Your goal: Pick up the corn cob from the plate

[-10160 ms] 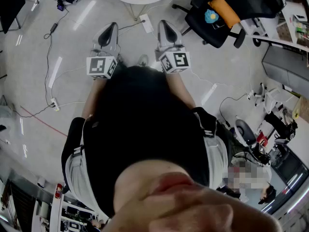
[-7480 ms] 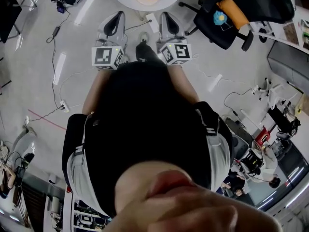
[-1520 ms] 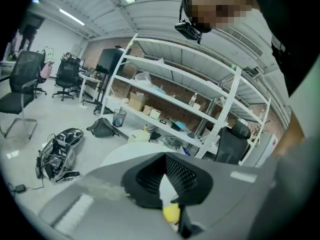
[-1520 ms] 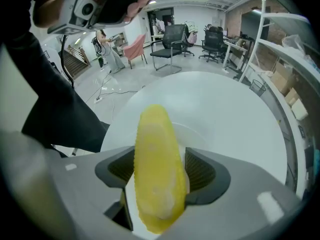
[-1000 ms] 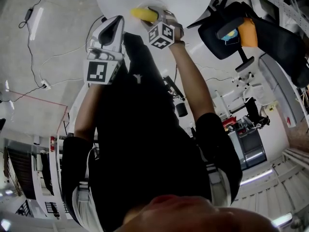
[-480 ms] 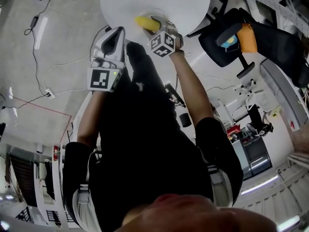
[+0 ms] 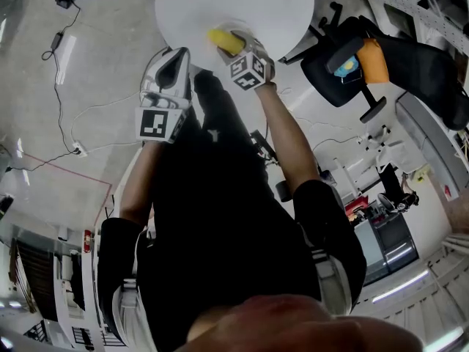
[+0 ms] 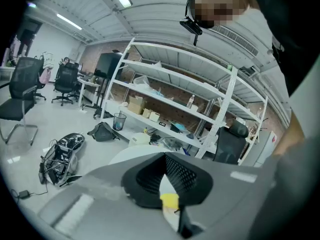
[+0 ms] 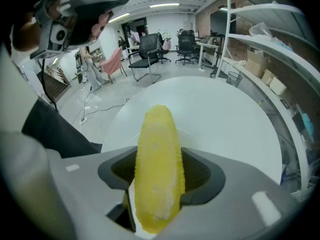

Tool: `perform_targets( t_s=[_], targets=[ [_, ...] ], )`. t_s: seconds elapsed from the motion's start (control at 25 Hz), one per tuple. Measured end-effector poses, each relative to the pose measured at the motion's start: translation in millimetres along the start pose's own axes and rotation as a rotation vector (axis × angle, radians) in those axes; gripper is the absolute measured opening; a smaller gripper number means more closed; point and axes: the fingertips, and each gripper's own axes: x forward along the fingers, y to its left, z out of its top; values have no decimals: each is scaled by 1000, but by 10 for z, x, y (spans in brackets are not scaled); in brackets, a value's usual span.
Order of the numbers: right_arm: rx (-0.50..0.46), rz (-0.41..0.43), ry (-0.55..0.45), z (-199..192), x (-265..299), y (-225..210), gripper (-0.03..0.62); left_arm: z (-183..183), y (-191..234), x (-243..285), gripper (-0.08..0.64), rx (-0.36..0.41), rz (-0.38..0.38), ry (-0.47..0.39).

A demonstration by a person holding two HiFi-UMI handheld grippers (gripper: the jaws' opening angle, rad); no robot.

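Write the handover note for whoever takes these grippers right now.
Right gripper: jaws closed on the sides of the corn cob, which runs lengthwise between them.
Left gripper: jaws together, empty, held just short of the table.
The cob is low at the plate; I cannot tell whether it has cleared it.
Done: reach and grasp.
Left: lift the cob clear of the plate.

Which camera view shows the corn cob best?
The right gripper view: the corn cob fills the middle, seen along its whole length between the jaws of the right gripper. The head view shows only its yellow end past that gripper. The left gripper view shows only a small yellow bit.
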Motion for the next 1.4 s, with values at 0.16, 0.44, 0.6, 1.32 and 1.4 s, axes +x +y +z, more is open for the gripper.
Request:
perform_targets(
  t_s=[0.16,0.44,0.6,1.32,1.4],
  targets=[
    [35,-18,-20,47,-33,-26,261,37,-8,-15,2,10,0,-10],
    [120,-40,-57,112,-102,-38,261,116,-108,-29,2,25,-17,-30],
    [153,-54,-71,124,-157,-43,261,172,-151,-52,2,34,-15,-40],
    [402,-125,-239,389,-638,-221,261,433,-340,-185,2,66,-9,-81],
    [417,-131,-264,435,-732,-225,261,454,-382,-214,2,73,-9,-86]
  ],
)
